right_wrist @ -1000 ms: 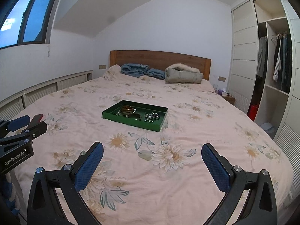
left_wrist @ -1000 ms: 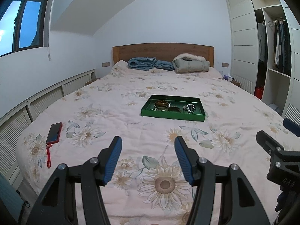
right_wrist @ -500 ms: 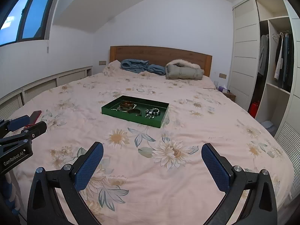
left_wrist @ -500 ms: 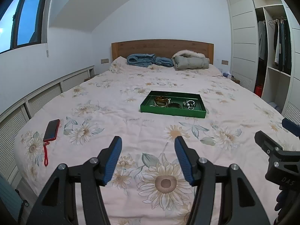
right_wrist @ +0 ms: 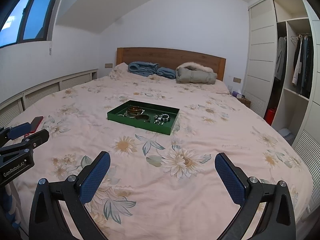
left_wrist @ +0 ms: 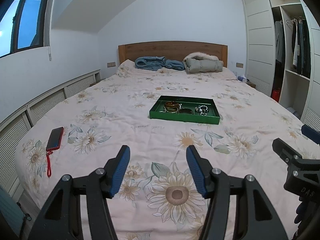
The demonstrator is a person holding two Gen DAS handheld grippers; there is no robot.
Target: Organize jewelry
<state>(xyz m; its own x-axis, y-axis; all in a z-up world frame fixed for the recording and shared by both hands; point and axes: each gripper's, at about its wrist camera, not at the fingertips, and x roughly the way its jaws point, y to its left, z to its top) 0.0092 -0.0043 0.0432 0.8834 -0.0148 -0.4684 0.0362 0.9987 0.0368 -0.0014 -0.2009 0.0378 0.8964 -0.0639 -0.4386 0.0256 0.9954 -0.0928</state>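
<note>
Jewelry tray (left_wrist: 184,116) mid-bed (left_wrist: 140,132); both grippers' fingers (left_wrist: 122,168) (right_wrist: 230,177) spread, empty, well short.

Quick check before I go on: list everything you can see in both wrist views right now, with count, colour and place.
tray: one, green, middle of the bed, jewelry inside
bangle: one, amber-brown, left part of the tray
dark ring-shaped piece: one, centre of the tray
beaded pieces: small cluster, dark and silvery, right part of the tray; count unclear
phone: one, red case with red strap, left edge of the bed
bedspread: one, pink with a flower print
blue blanket: one, rolled, at the headboard
grey coat: one, folded, fur trim, right of the blanket
headboard: one, wood
wardrobe: one, white, open, hanging clothes, right wall
window: one, upper left
left hand-held gripper: open, empty, near the foot of the bed
right hand-held gripper: open wider, empty
</note>
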